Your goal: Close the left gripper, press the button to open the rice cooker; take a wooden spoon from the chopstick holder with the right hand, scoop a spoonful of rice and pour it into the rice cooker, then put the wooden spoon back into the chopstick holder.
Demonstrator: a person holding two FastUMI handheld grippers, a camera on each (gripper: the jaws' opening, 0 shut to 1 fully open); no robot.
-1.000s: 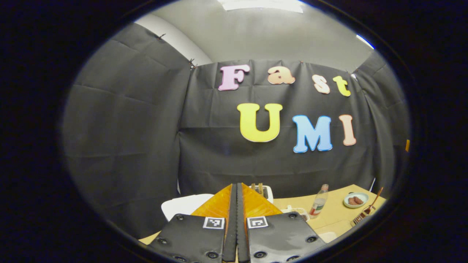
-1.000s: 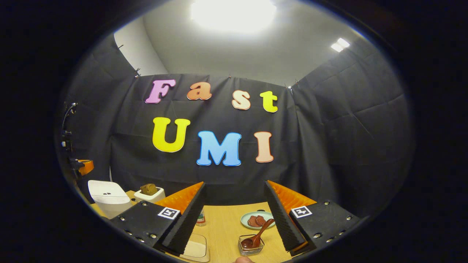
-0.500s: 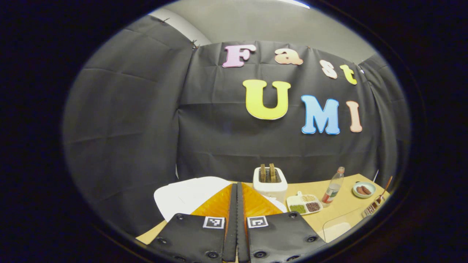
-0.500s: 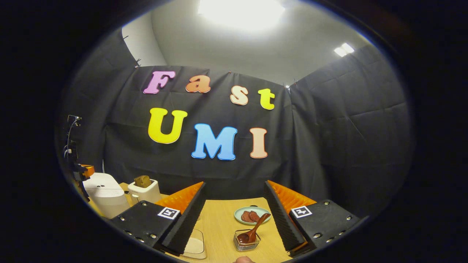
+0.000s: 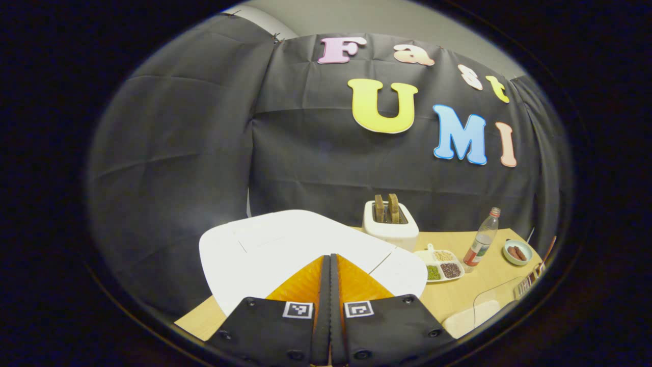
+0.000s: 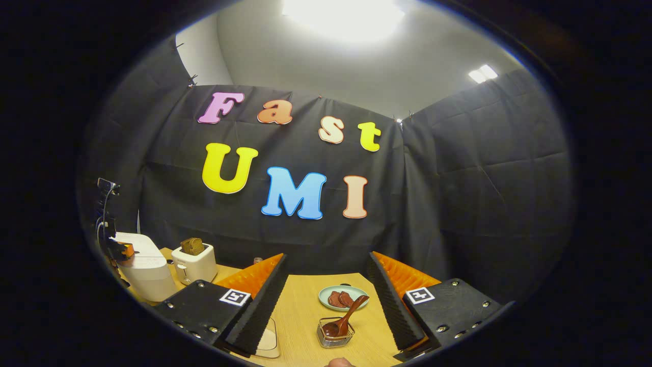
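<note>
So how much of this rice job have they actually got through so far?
Barely begun. Done: the left hand-held gripper is shut, as the first step asks. In hand: it hangs over the white rice cooker, whose lid is closed. Left: pressing the button, then everything with the wooden spoon, which sits in its wire holder while the right hand-held gripper is open and holds nothing.

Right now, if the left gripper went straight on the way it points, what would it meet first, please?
Most likely the white lid of the rice cooker, which lies directly beyond the shut left gripper; how near is unclear.
</note>
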